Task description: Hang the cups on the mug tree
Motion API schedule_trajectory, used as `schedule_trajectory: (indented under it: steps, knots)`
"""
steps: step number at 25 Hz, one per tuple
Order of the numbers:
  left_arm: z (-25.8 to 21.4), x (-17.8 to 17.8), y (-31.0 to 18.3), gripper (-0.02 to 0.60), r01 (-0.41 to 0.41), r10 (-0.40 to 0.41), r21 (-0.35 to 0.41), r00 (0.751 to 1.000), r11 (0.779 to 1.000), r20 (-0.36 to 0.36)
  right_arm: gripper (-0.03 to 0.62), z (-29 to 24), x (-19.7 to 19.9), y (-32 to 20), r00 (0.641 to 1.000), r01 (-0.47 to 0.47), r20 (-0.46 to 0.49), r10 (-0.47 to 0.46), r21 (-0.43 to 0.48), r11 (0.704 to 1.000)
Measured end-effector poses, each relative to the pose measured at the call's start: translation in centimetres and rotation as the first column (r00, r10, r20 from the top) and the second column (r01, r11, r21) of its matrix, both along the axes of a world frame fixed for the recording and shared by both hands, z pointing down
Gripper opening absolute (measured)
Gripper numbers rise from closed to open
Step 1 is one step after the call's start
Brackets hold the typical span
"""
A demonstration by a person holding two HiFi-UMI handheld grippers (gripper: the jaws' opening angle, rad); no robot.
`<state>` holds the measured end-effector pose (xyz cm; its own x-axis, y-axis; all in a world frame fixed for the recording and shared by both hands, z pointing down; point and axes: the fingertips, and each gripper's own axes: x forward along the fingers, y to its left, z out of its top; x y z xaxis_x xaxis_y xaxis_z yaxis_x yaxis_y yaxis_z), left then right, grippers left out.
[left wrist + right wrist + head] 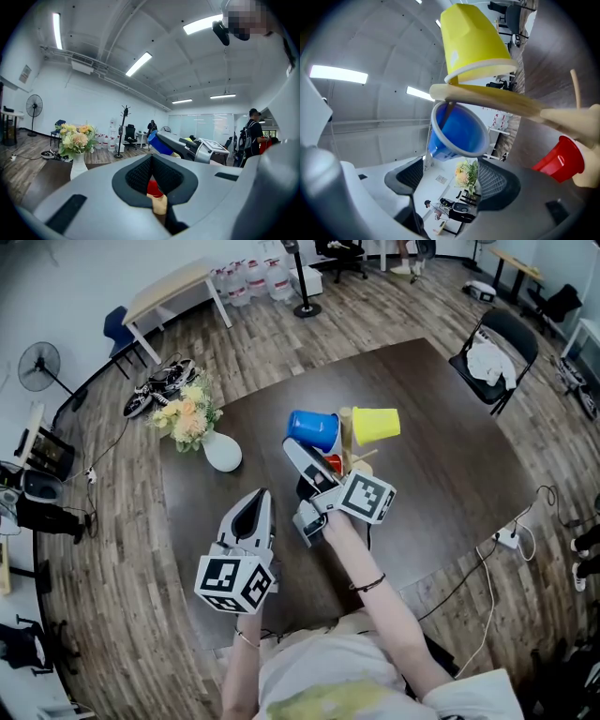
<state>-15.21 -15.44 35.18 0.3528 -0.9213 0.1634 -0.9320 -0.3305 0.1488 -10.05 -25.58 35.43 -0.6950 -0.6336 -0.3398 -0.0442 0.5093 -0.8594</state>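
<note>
Blue cup (457, 126), axis sideways, mouth toward right tool (452, 183)

The dark brown table (441, 465) carries a white vase (222, 452) of flowers toward its left side and a wooden mug tree (346, 427) near its middle.

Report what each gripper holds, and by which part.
Nothing. The right gripper is open near the hanging blue cup; the left gripper is shut and empty.

Cups (313, 428) hang on the mug tree (346, 415); vase (222, 453) stands left, on the table (450, 474).
</note>
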Motion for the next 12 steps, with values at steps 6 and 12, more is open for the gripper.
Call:
schedule_trajectory:
  steps: [6,12]
  knots:
    - [0.1,-0.2,0.2,0.015,-0.001,0.001,0.004,1.000,1.000,0.001,0.233,1.1,-0.5,1.4,0.990,0.015,-0.142,-0.012,0.015,1.000]
    - [0.6,-0.4,0.9,0.015,-0.006,0.006,0.002,1.000,1.000,0.006,0.108,2.2,-1.0,3.5,0.939,0.036,-0.343,-0.005,0.084,0.996]
